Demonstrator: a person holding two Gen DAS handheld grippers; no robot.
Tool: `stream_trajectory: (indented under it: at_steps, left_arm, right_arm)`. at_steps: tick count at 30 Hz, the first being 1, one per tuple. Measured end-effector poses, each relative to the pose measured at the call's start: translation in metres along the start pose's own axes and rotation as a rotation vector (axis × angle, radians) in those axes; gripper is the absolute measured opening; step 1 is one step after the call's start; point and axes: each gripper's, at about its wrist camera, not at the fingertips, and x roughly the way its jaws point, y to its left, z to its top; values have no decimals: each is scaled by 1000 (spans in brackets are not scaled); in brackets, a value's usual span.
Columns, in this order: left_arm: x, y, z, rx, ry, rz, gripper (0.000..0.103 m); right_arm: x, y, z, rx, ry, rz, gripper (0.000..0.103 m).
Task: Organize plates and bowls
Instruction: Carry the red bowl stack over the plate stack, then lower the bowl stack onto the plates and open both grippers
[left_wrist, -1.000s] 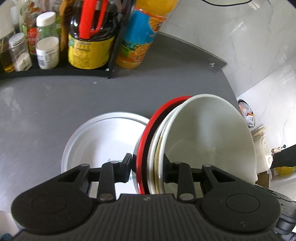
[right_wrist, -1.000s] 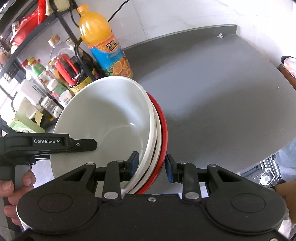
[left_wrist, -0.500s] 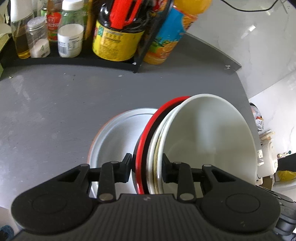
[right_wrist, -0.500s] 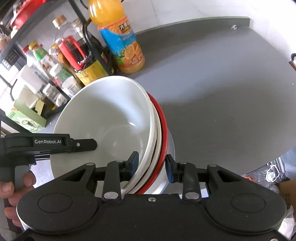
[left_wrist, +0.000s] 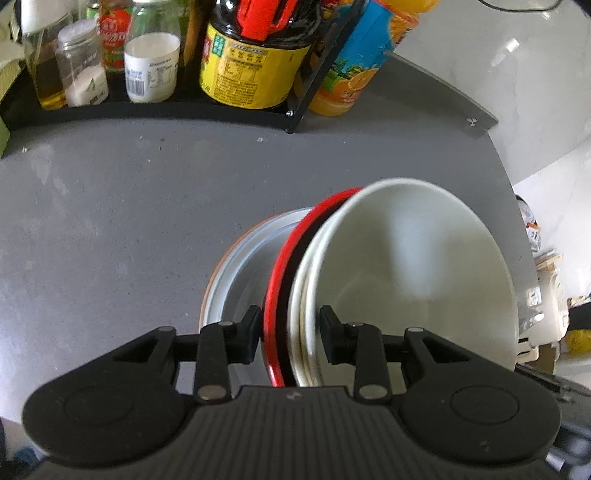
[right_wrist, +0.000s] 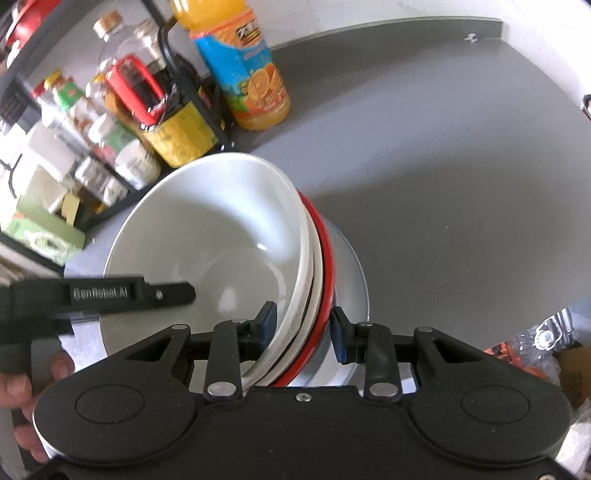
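Note:
I hold a tilted stack of nested bowls from both sides: a white bowl (left_wrist: 406, 266) (right_wrist: 214, 240) innermost, more white rims behind it, and a black bowl with a red rim (left_wrist: 284, 269) (right_wrist: 328, 258) outermost. My left gripper (left_wrist: 290, 332) is shut on the stack's rims. On the opposite edge, my right gripper (right_wrist: 303, 325) is also shut on the rims. A silver-grey plate (left_wrist: 236, 269) (right_wrist: 352, 273) lies on the counter directly below the stack. In the right wrist view one black finger (right_wrist: 162, 293) of the left gripper reaches over the bowl.
A black rack with sauce bottles and jars (left_wrist: 255, 74) (right_wrist: 166, 122) stands along the back of the grey counter (left_wrist: 110, 206). An orange juice bottle (left_wrist: 351, 74) (right_wrist: 247, 77) stands beside it. The counter ends at the right edge (left_wrist: 506, 177). A hand (right_wrist: 22, 384) grips the left tool.
The bowl stack, held by both grippers, has travelled toward the rack and over the silver plate. The plate now sits mostly beneath the stack. Neither grip has changed.

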Motion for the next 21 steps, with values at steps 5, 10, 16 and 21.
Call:
stream_trajectory:
  at_steps: [5, 10, 16, 21]
  left_arm:
    - [-4, 1, -3, 39, -6, -21, 39]
    - [-25, -3, -2, 99, -58, -51, 55]
    - [-50, -10, -6, 114, -138, -51, 74]
    - [-63, -17, -12, 89, -171, -20, 84]
  right_arm:
    - [-11, 3, -4, 23, -55, -10, 37]
    - [-42, 5, -10, 57, -154, -13, 59]
    - [-73, 3, -20, 46, -250, -62, 63]
    - [-89, -10, -27, 50, -271, -67, 70]
